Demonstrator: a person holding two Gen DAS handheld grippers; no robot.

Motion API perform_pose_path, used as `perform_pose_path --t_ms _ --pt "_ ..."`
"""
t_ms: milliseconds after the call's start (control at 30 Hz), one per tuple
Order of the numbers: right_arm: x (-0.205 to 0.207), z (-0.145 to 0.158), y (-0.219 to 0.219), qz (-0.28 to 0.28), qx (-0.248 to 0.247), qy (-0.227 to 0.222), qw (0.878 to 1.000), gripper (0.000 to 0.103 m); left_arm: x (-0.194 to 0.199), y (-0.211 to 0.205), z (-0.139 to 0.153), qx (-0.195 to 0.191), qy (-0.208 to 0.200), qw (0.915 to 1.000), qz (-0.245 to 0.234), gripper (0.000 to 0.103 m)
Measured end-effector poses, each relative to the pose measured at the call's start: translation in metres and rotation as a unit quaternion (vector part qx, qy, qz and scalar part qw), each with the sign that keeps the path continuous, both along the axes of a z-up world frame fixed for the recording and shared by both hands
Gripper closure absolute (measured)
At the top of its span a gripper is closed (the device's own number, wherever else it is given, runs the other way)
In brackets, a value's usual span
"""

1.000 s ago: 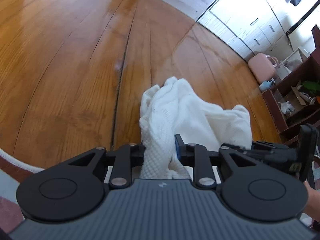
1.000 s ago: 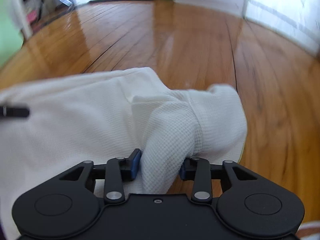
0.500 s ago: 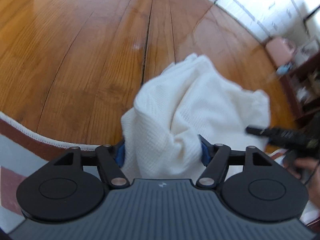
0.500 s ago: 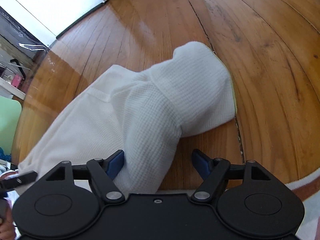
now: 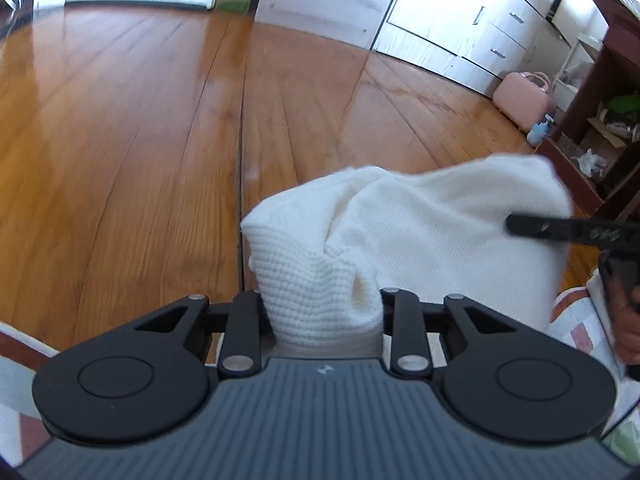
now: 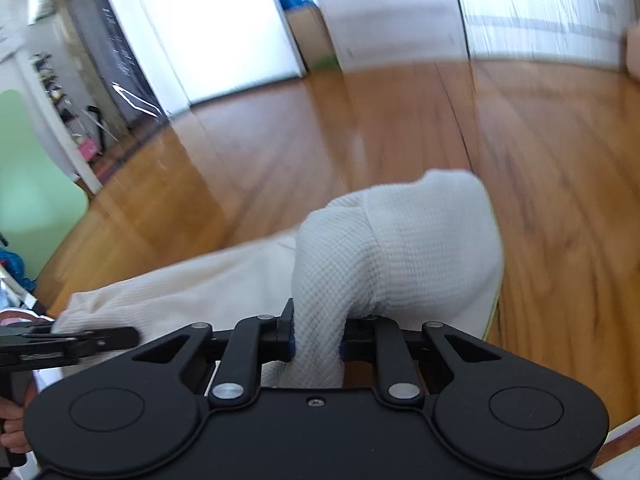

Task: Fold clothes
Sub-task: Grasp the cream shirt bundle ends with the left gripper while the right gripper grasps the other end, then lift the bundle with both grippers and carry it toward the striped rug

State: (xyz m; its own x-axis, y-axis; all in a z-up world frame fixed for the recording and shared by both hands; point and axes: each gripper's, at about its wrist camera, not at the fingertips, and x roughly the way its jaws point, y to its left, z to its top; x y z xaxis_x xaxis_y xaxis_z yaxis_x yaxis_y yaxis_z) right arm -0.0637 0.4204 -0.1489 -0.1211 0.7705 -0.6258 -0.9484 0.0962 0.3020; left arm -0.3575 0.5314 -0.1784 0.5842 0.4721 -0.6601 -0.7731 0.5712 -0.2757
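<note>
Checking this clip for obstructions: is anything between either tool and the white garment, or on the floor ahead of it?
Nothing visible. The left tool and the right tool have just closed, each pinching a bunch of the white garment. The wooden floor ahead looks bare; the pink case sits far off by the cabinets.

The left gripper has just closed and its jaws clamp a bunch of the white garment. The right gripper has likewise just closed, pinching a fold of the same garment, right of the left gripper.
</note>
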Motion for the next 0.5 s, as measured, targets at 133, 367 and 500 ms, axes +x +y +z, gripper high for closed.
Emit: perform_pose_path --t_ms 133,367,500 --pt "-0.006 0.038 -0.024 -0.014 0.027 -0.016 0.999 0.082 0.011 -0.018 0.016 0.053 0.019 0.9982 -0.018 0.077" --pt "-0.013 0.072 -0.055 -0.032 0.027 -0.040 0.998 0.083 0.010 -0.036 0.030 0.091 -0.002 0.9955 -0.025 0.080" --pt "-0.017 0.090 -0.084 -0.028 0.021 -0.095 0.995 0.083 0.028 -0.048 0.042 0.128 -0.020 0.9903 -0.051 0.084"
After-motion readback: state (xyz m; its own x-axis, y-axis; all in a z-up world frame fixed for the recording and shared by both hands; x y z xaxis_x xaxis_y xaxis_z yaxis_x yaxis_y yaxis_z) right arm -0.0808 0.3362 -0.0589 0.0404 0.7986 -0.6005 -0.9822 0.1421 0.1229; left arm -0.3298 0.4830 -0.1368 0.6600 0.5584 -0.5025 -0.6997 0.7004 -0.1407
